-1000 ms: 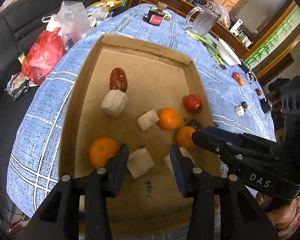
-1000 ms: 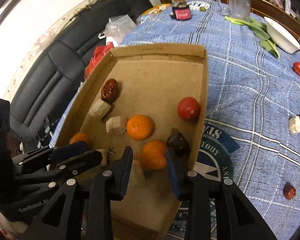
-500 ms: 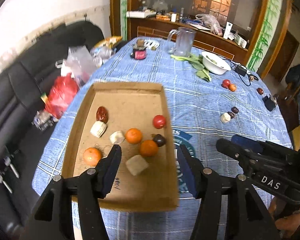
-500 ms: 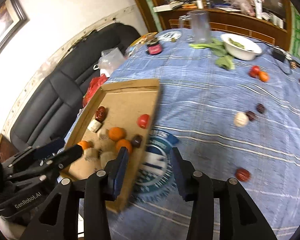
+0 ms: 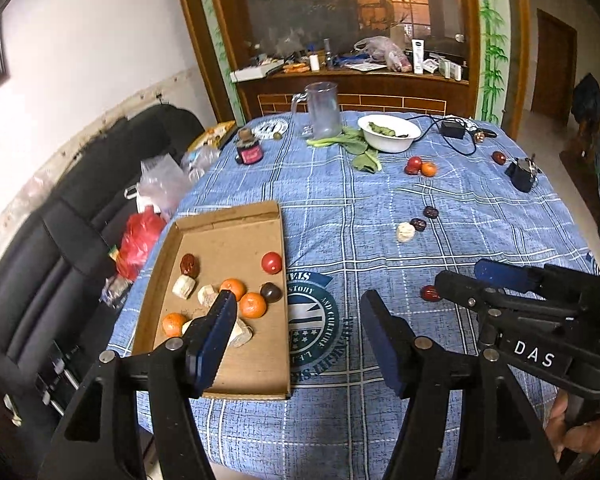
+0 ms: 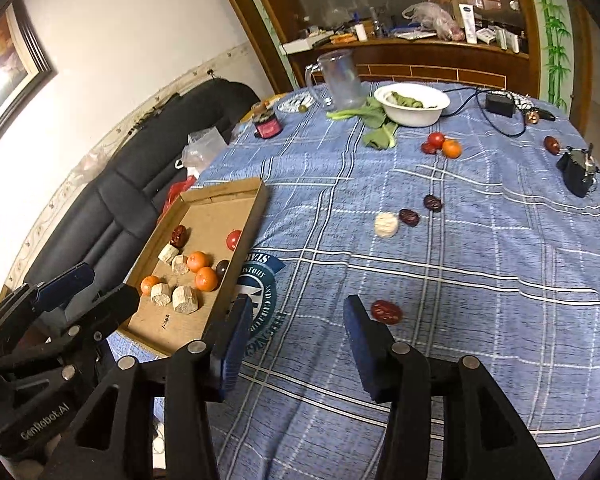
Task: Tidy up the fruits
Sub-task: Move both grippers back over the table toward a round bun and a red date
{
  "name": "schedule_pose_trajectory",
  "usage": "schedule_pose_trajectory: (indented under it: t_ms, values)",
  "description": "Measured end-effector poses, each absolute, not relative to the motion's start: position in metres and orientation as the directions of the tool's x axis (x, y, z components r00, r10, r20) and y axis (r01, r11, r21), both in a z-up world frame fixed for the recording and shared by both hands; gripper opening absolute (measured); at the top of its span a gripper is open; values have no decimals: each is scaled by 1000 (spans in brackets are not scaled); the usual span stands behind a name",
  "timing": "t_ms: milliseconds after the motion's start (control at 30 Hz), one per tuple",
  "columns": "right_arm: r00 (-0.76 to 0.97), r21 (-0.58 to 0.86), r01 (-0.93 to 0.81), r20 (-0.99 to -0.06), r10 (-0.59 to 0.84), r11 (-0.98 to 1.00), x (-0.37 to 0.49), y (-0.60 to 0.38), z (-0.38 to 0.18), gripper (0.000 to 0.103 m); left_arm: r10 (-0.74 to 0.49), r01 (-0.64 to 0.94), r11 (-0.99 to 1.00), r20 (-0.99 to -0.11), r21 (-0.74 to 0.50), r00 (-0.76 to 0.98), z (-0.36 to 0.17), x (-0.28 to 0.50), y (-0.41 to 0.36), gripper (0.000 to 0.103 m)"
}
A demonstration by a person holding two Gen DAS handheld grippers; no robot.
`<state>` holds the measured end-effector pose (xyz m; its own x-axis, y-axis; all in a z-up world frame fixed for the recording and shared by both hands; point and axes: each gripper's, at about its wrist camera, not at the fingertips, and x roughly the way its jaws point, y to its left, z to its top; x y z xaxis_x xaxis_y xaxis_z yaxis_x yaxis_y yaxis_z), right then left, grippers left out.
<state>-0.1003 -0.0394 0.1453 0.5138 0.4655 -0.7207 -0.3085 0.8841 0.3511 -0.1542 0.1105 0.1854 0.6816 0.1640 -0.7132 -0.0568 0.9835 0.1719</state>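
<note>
A shallow cardboard tray [image 5: 260,376] [image 6: 168,334] sits at the table's near left and holds several fruits: oranges [image 5: 253,305], a red tomato [image 5: 271,262], a red date [image 5: 189,265] and pale chunks [image 6: 185,299]. Loose on the blue cloth lie a red date [image 6: 386,311] [image 5: 430,293], a pale chunk [image 6: 386,225] with two dark dates [image 6: 409,217], and a tomato and orange [image 6: 451,148]. My left gripper [image 5: 298,334] is open and empty, raised above the tray's right edge. My right gripper [image 6: 294,334] is open and empty, with the near date just past its right finger.
At the far end stand a clear jug [image 5: 322,110], a white bowl [image 5: 388,133] with greens, a small jar [image 5: 250,151] and a black charger with cable [image 6: 499,105]. A black pouch [image 6: 578,172] lies far right. A black sofa with bags [image 5: 140,240] runs along the left.
Both grippers have pulled back and up from inside the tray, so the whole table now shows. Both have opened wider. The fruits in the tray have not moved.
</note>
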Motion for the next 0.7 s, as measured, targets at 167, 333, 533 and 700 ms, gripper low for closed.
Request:
schedule_pose_trajectory:
  t_ms: [167,333,533,700]
  values:
    - [523,356,-309,-711,470,882,-106,-49,147,54,176,-44,979,-710,201,682,186,-160,96,64]
    - [520,365,-299,-712,472,882,-105,-54,143,54,180,-31,976,-716,216,675,183,-160,92,64]
    - [508,372,-281,-725,466,885,-97,-51,137,54,170,-22,978,-732,208,660,177,-151,96,64]
    - [494,372,-263,-741,455,890,-88,-48,127,54,141,-7,984,-761,176,633,166,-135,104,64]
